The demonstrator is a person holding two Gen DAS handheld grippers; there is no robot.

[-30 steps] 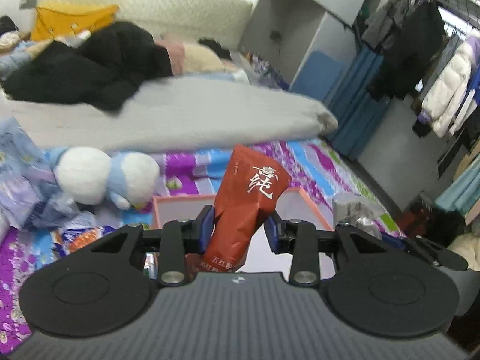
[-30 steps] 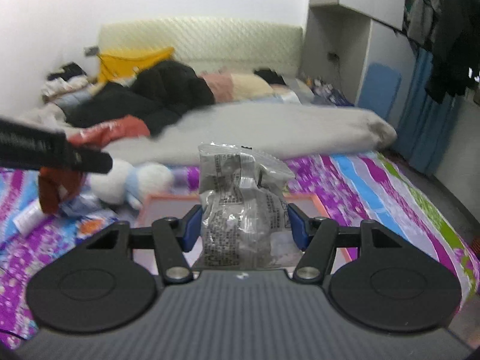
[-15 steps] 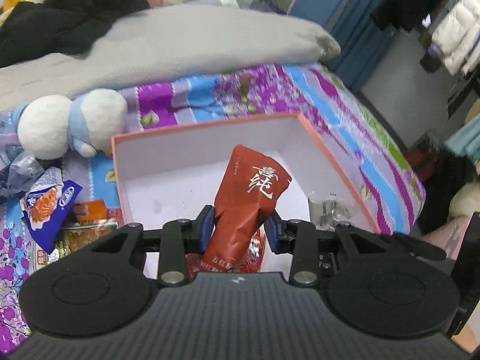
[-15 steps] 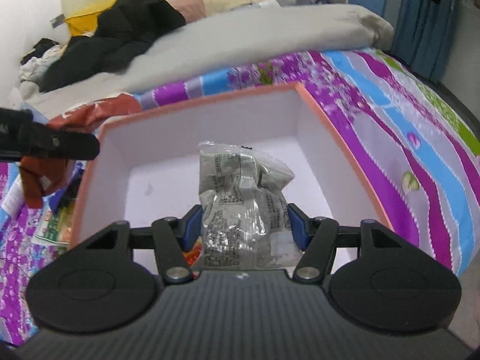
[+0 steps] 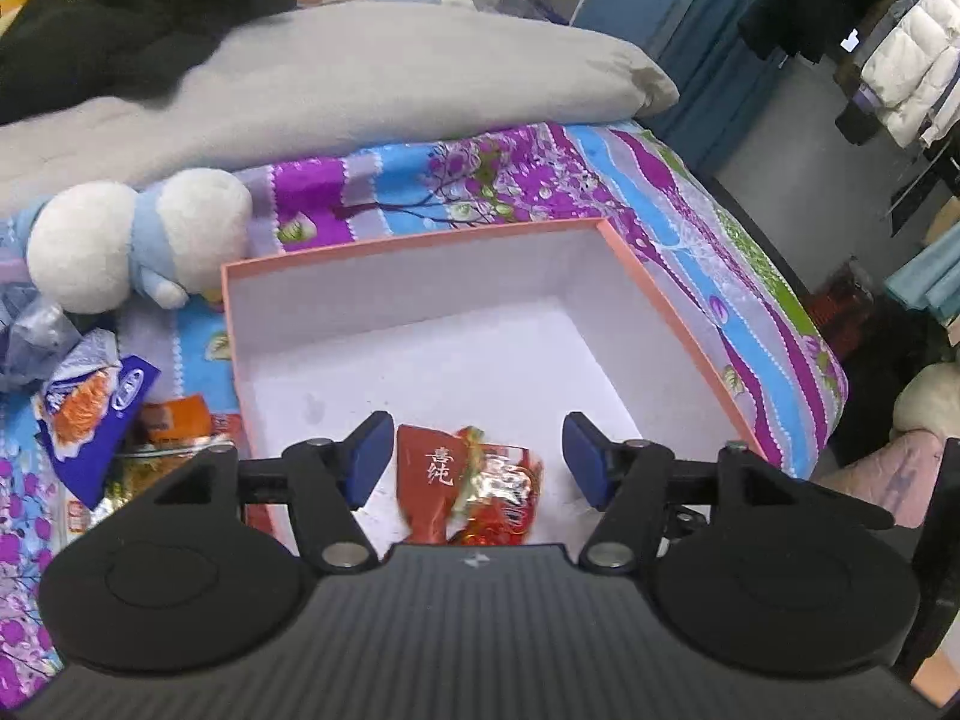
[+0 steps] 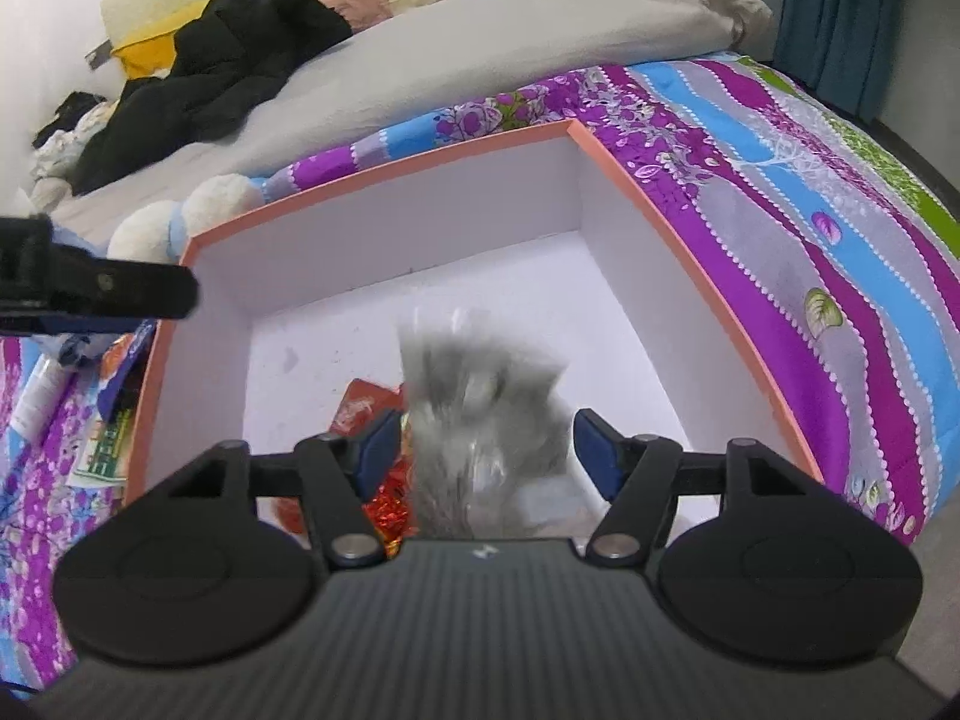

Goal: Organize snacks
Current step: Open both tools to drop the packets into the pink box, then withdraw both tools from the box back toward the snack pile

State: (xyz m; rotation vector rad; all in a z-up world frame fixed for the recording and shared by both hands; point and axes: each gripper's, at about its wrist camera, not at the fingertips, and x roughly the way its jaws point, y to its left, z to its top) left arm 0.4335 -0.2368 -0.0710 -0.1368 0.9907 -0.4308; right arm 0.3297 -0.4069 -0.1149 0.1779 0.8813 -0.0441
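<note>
An orange-rimmed box [image 5: 420, 238] with a white inside lies on the patterned bedspread. My left gripper [image 5: 474, 456] hangs over its near end, jaws opening, pads clear of everything. The red snack packet [image 5: 429, 483] lies free on the box floor below it, beside a red foil snack [image 5: 501, 492]. My right gripper [image 6: 483, 450] is over the same box [image 6: 384, 174], jaws opening. A silver packet [image 6: 480, 414] shows between its fingers as a blur, dropping loose. The red packet [image 6: 366, 405] lies to its left. The left gripper's finger [image 6: 102, 288] juts in at the left.
A white and blue plush toy [image 5: 126, 240] lies at the box's far left corner. Several loose snack packets [image 5: 90, 408] are piled left of the box. A grey duvet [image 5: 360, 78] and black clothes [image 5: 150, 12] lie behind. The bed edge [image 5: 828, 372] drops off at right.
Both grippers sank from above the bed to over the box. The left jaws widened and the red packet fell into the box. The silver packet is coming loose from the right gripper.
</note>
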